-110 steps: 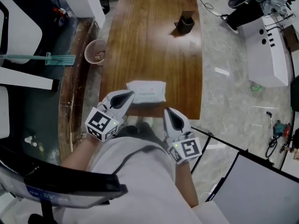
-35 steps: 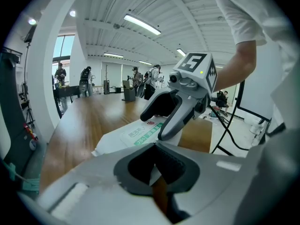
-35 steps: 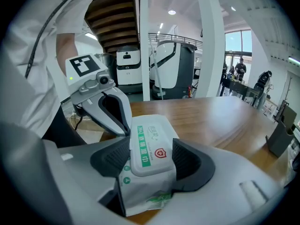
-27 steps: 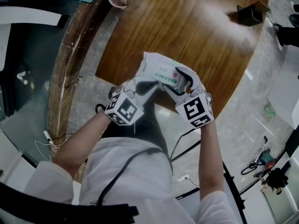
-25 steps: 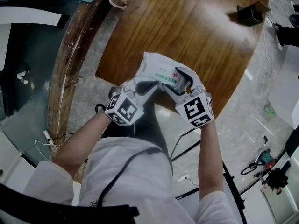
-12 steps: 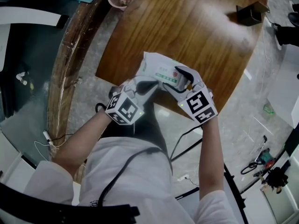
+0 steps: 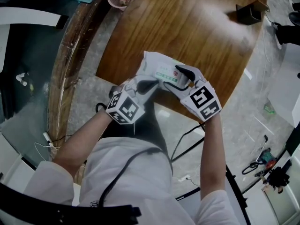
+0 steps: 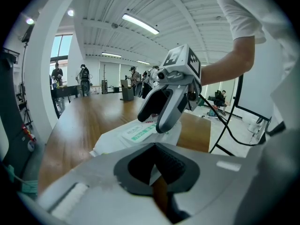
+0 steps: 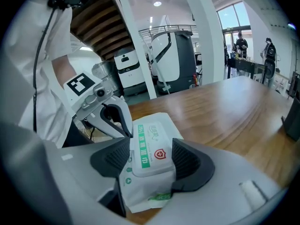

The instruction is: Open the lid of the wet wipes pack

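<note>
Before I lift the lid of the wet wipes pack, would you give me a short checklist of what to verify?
1. Left gripper holds the wet wipes pack: ok, jaws shut on its near edge.
2. Right gripper is on the lid: ok, one jaw against each side.
3. Lid open: not ok, it lies flat and closed.
4. Jaws have caught the lid's lifting edge: cannot tell.
5. Pack rests on the table: cannot tell; it sits at the near edge.
</note>
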The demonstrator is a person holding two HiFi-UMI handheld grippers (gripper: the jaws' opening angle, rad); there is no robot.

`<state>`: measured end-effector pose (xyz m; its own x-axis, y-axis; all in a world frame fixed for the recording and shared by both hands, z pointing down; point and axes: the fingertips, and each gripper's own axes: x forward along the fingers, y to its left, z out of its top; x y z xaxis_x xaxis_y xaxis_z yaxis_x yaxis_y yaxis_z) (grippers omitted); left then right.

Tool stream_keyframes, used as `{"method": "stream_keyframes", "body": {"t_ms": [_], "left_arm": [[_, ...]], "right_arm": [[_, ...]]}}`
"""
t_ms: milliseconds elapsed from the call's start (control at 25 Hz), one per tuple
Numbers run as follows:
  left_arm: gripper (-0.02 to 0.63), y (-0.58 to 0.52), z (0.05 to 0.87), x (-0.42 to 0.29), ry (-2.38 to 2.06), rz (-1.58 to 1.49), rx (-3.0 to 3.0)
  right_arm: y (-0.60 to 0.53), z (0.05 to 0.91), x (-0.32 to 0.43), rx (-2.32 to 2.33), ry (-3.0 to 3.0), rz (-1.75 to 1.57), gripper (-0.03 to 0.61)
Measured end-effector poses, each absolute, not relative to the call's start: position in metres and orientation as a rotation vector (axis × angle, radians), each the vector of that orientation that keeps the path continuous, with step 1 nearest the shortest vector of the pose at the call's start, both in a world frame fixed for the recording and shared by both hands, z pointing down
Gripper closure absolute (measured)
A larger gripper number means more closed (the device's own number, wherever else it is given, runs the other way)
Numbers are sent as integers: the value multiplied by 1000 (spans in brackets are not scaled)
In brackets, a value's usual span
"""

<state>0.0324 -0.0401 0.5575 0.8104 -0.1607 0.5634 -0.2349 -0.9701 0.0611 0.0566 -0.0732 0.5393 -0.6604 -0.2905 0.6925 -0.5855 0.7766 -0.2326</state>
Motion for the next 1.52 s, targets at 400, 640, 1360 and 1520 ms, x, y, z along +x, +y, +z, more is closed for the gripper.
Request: {"method": "stream_keyframes", "body": {"t_ms": [400, 640, 1360, 1520], "left_arm": [[609, -39, 554, 32, -310, 891, 2854], [609, -39, 547, 32, -326, 857, 2850], [609, -49, 526, 31, -413, 775, 2854], [609, -52, 523, 28, -444, 765, 2853]], "right_arm": [[-73, 527, 55, 693, -2306, 410, 287], [-77, 515, 57, 716, -2321, 384, 287], [-99, 487, 67, 846, -2356, 313, 334], [-102, 488, 69, 865, -2339, 282, 393]]}}
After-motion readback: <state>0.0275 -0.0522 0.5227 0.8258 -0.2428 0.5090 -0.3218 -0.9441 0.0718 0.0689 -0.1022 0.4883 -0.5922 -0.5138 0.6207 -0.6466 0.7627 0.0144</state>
